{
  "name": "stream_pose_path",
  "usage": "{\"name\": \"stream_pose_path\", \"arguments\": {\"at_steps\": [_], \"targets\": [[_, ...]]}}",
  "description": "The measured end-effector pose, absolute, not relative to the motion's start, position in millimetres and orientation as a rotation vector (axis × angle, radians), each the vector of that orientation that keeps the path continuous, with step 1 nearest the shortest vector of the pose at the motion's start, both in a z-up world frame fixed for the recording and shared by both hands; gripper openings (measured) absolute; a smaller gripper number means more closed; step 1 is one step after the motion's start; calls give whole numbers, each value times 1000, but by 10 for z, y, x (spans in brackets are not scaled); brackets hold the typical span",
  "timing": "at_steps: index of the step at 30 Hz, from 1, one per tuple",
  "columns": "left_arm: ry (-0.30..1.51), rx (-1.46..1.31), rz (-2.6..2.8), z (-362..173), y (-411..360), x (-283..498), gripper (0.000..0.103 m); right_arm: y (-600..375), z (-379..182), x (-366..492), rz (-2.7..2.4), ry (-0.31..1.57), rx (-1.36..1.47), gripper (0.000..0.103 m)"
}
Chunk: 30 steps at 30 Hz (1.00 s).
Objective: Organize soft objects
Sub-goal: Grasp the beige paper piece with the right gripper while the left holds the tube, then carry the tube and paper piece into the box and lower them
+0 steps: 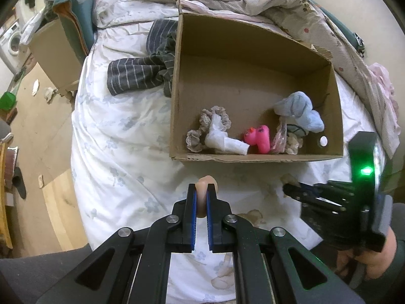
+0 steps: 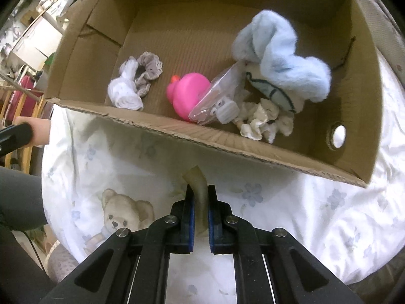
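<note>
Over the white bedsheet, my left gripper [image 1: 201,190] is shut on a small peach soft piece [image 1: 205,181] that sticks out past the fingertips. My right gripper [image 2: 201,192] is shut on a beige-olive soft strip [image 2: 195,177], just in front of the near wall of the open cardboard box [image 2: 227,143]. In the left wrist view the right gripper [image 1: 288,188] sits low at the right, near the box [image 1: 253,157]. Inside the box lie a pink rubber duck [image 2: 187,93], a fluffy light-blue item [image 2: 278,58], a white and grey lace scrunchie [image 2: 134,83], a clear plastic bag [image 2: 217,96] and cream lace [image 2: 263,120].
A dark striped cloth [image 1: 136,74] lies on the bed left of the box. A rumpled patterned quilt [image 1: 278,2] is heaped behind and to the right. The bed's edge drops to a wooden floor [image 1: 38,131] at the left. A person's hand [image 1: 367,261] holds the right gripper.
</note>
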State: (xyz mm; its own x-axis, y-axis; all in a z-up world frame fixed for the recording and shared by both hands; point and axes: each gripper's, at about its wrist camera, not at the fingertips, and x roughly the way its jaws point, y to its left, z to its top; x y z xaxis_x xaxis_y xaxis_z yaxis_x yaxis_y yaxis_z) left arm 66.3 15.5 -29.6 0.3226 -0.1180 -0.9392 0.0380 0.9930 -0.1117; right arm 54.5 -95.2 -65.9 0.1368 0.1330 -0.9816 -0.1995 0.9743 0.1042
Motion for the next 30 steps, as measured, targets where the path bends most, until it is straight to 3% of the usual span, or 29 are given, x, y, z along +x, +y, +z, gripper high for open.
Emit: {"name": "stream_pose_path", "arguments": {"at_steps": [20, 30], "targets": [[1177, -42, -54, -221, 171, 597, 6, -1328, 364, 225, 349, 1204, 223, 9], [1053, -67, -108, 357, 74, 698, 6, -1542, 714, 520, 381, 1079, 423, 9]]}}
